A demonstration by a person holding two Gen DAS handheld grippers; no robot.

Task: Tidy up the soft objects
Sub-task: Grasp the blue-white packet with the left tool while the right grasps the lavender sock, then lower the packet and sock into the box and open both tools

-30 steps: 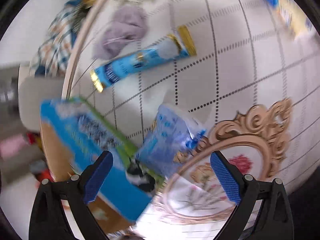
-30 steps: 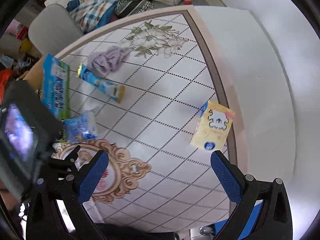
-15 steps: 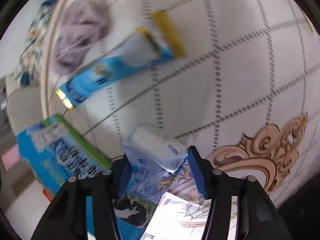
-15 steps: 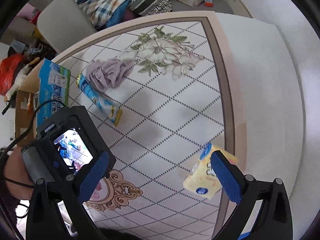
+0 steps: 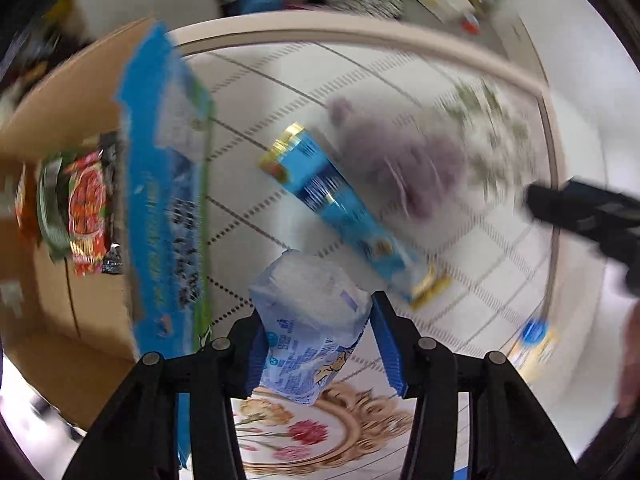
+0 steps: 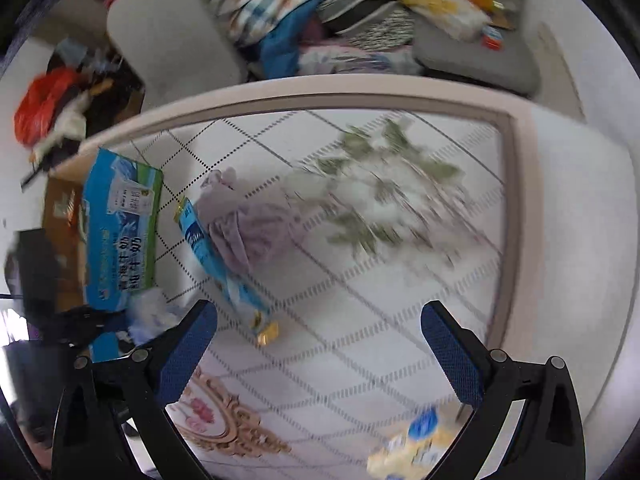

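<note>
The left gripper [image 5: 316,334] is clamping one pale blue tissue pack [image 5: 310,320] between its blue pads, and the pack is sitting above the gold-framed flower medallion [image 5: 296,432] of the desk [image 5: 500,256]. The right gripper [image 6: 318,346] is standing wide open with nothing between its fingers, hovering over the diamond-patterned desk top. Just beyond the held pack, one long blue tube-shaped packet [image 5: 344,216] with gold ends is lying diagonally, and one crumpled lilac cloth [image 5: 400,164] is touching its far side. To the left, one large blue and green flat package [image 5: 168,200] is resting at the desk edge, partly over one open cardboard box [image 5: 60,152]. Inside the box, red and green snack packets [image 5: 80,204] are showing, too blurred to count. One yellow tissue pack [image 6: 416,448] with a blue spot is lying near the right gripper, cut off by the lower frame edge and smeared by motion. Behind the desk, one grey chair [image 6: 176,44] and a pile of checked and striped fabrics [image 6: 304,12] are showing, the pieces hard to tell apart. The green floral print [image 6: 384,192] on the desk is smeared as well
</note>
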